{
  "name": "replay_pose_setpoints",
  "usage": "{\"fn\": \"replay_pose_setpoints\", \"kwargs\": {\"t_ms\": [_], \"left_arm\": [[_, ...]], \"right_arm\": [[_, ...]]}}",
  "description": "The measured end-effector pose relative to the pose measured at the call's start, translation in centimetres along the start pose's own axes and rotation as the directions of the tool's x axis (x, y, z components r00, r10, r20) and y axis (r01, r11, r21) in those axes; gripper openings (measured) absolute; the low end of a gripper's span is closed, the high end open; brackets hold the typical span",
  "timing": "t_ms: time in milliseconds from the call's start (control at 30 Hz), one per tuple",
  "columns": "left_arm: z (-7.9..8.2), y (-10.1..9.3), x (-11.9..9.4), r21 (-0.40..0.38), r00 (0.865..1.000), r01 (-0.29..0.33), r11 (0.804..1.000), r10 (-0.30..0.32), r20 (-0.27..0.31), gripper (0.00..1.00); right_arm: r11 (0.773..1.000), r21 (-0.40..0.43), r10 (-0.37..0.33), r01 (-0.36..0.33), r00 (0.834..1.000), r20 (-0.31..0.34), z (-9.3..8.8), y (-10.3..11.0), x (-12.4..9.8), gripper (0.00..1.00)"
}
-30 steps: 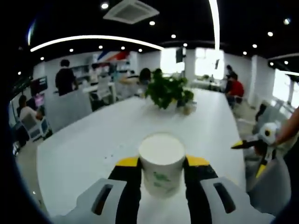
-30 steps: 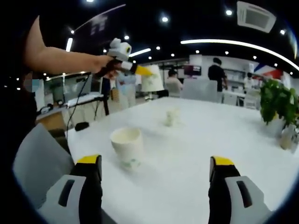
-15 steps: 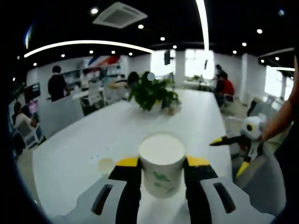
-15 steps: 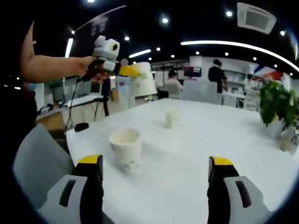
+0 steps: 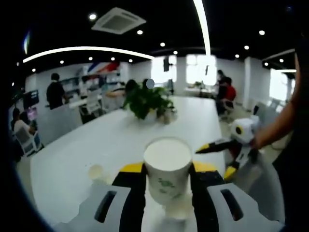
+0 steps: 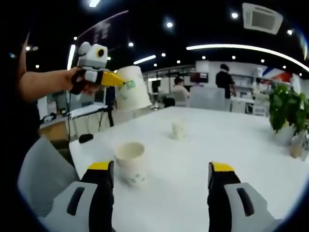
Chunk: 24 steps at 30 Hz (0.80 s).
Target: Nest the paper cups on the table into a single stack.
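The left gripper pinches a cup in the air — the right gripper is spread. Two cups stand on the white desk — one near its corner, one farther in.

Bright office; long white table, possibly windows behind.

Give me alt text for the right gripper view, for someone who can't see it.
The right gripper, jaws open and empty, points across a white table at a paper cup standing just ahead and a second cup farther back. At upper left, the left gripper holds a third cup above the table; a potted plant stands at right.
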<state>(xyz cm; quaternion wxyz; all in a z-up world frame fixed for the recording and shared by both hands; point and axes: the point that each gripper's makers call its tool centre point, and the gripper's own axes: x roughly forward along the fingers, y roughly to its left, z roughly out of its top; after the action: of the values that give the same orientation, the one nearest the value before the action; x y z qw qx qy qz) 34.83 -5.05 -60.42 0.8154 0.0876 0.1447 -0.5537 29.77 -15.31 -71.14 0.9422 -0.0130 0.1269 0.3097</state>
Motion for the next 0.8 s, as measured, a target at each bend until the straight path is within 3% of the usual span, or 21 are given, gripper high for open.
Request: {"fn": "replay_pose_setpoints", "kwargs": {"t_ms": [100,233,367,533,667,800], "left_arm": [[0.3,-0.7,-0.6,0.002,1.000,0.006,1.000,-0.006,0.006,0.34],[1.5,-1.3,-1.5,-0.028,0.998,-0.002,1.000,0.003,0.056,0.34],[2.8,-2.0,-1.9,-0.031,0.996,0.002,1.000,0.001,0.094,0.34],[3.6,-2.5,-2.0,-0.021,0.994,0.016,1.000,-0.014,0.107,0.34],[4.2,-2.9,-2.3,-0.040,0.989,0.027,0.999,-0.021,0.143,0.34],[3.7,-3.2,-2.4,-0.047,0.989,0.039,0.998,-0.032,0.144,0.34]], "right_arm": [[0.998,0.058,0.029,-0.033,0.998,0.058,2.3,0.9,0.2,0.76],[0.991,0.045,0.122,-0.125,0.990,0.069,4.5,3.0,0.7,0.63],[0.970,0.047,0.233,-0.238,0.969,0.084,7.1,5.3,1.0,0.49],[0.939,0.082,0.320,-0.333,0.936,0.144,10.4,7.2,1.0,0.47],[0.927,0.099,0.346,-0.362,0.927,0.146,11.0,7.6,1.2,0.43],[0.910,0.116,0.381,-0.397,0.914,0.142,11.0,8.1,1.0,0.33]]}}
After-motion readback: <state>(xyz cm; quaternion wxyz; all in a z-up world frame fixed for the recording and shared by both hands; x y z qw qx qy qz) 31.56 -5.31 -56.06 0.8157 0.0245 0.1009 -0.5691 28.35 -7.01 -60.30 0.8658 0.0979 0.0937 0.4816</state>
